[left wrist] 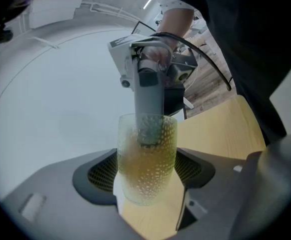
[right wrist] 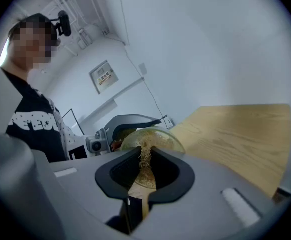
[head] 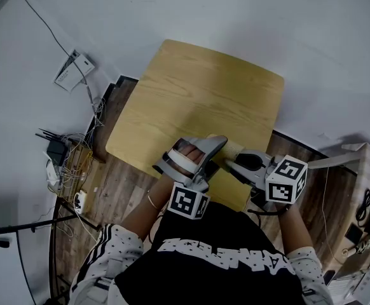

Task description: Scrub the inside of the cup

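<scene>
I work at the near edge of the wooden table (head: 204, 88), and most of its top stretches away beyond both tools. My left gripper (left wrist: 148, 175) is clamped on the sides of the dimpled glass cup (left wrist: 146, 159), held over that near edge. The cup's long axis runs toward my right gripper (right wrist: 145, 165), with its mouth facing it. That gripper's jaws are pinched on a straw-coloured brush (right wrist: 144, 156) whose bristles reach into the cup's mouth.
</scene>
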Demonstrator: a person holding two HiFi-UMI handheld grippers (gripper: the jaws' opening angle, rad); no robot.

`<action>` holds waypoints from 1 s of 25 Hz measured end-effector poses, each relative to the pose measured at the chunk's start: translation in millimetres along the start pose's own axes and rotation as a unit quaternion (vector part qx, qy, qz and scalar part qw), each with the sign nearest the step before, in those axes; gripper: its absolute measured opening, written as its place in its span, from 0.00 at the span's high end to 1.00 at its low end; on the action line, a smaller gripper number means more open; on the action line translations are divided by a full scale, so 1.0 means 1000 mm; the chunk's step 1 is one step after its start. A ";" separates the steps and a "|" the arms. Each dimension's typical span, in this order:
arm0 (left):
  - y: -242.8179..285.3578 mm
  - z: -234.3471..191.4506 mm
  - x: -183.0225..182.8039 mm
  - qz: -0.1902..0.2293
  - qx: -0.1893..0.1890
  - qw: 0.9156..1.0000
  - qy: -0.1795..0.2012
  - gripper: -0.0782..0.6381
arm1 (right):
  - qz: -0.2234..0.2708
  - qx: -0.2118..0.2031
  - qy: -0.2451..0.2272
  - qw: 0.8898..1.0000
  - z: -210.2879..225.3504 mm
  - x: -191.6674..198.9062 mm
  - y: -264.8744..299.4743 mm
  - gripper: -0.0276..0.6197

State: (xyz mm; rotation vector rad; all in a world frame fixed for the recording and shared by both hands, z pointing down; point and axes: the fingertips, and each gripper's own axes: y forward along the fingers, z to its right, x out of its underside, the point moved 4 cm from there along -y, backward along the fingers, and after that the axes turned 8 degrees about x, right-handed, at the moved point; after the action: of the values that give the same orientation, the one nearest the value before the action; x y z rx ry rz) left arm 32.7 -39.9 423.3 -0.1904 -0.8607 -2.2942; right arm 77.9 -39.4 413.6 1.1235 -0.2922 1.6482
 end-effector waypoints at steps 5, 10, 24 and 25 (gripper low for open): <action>0.004 0.002 0.005 -0.014 0.002 1.000 0.014 0.40 | 0.018 -0.014 0.093 0.995 0.005 0.002 0.004 0.85; 0.007 -0.001 0.010 -0.026 -0.005 0.999 0.023 0.40 | 0.058 -0.052 0.237 0.968 0.013 -0.002 0.007 0.86; 0.008 -0.011 0.011 -0.033 -0.023 0.997 0.070 0.40 | 0.146 -0.128 0.460 0.866 0.030 0.002 0.003 0.86; 0.007 -0.012 0.011 -0.033 -0.025 0.997 0.071 0.40 | 0.149 -0.131 0.463 0.864 0.031 0.001 0.003 0.86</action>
State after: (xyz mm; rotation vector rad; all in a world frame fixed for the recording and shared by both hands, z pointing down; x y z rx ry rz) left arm 30.5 -57.4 421.7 -0.0193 -0.7481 -2.3597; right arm 91.6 -60.4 431.8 -0.0014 -0.0476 2.1475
